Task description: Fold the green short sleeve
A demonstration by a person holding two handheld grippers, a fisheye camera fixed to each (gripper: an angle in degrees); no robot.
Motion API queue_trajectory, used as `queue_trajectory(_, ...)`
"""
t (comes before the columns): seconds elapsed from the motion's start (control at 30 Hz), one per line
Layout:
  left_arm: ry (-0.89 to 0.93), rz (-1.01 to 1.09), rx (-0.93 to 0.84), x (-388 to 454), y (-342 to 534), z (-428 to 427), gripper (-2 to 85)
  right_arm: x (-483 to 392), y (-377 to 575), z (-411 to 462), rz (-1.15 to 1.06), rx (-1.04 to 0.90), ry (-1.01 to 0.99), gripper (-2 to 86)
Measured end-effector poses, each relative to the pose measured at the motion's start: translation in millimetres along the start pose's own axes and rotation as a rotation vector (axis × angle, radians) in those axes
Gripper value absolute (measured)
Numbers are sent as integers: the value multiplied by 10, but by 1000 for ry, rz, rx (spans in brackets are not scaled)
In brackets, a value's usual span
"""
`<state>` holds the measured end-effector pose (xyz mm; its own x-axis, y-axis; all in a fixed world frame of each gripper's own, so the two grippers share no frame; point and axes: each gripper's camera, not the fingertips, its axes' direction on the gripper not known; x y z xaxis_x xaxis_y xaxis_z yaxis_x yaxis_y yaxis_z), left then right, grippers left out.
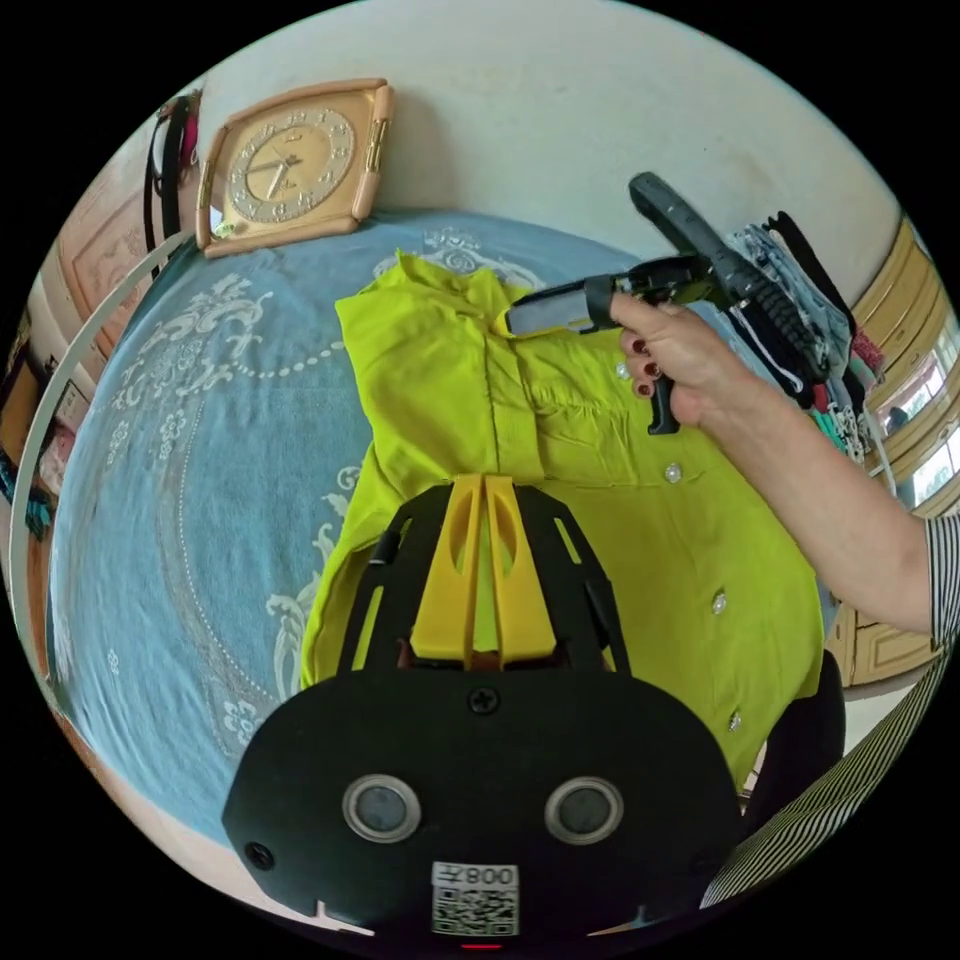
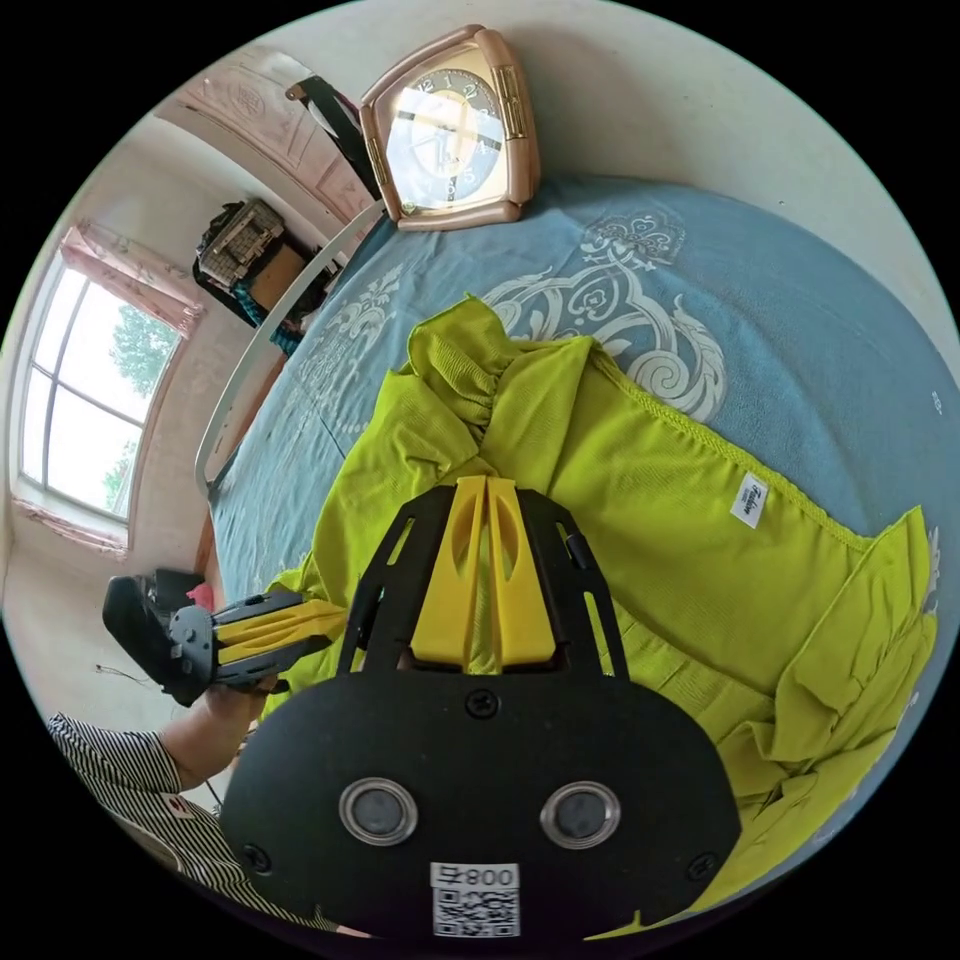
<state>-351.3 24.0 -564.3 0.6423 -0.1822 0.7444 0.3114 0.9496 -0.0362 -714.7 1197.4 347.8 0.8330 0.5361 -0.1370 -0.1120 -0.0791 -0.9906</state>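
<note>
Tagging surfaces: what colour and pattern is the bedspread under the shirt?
Blue bedspread with white ornate scrollwork; clearest in the right gripper view.

One green shirt [image 1: 600, 520], one clock [image 1: 290, 165], two claws [image 1: 483, 480], one blue bedspread [image 1: 200, 450]

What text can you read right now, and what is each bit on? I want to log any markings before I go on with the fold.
"12": at the top of the clock face; the other numerals are lost in glare or too small.
White tag on the green shirt: print too small to read.
Code sticker: a few characters above a square code, not legible.
</note>
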Motion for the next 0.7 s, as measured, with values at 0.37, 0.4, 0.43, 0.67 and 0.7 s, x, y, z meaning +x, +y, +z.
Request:
queue_trajectory(0.37, 7, 22, -25, -187, -32, 81, 3, -99, 1458, -780, -32, 60, -28, 1)
queue_trajectory(0.4, 26, 1, -34, -251, -26, 120, 2, -95, 1668, -864, -22, 50, -15, 1)
queue_trajectory(0.43, 44, -12, -20, -286, -18, 97, 2, -92, 1774, -918, -18, 48, -15, 1)
queue_trajectory(0.67, 74, -57, -9, -477, 292, -159, 3, -41, 3098, -1548, 62, -34, 77, 2)
queue_trajectory(0.7, 64, -71, -17, -521, 407, -214, 3, -42, 3326, -1652, 84, -57, 93, 2)
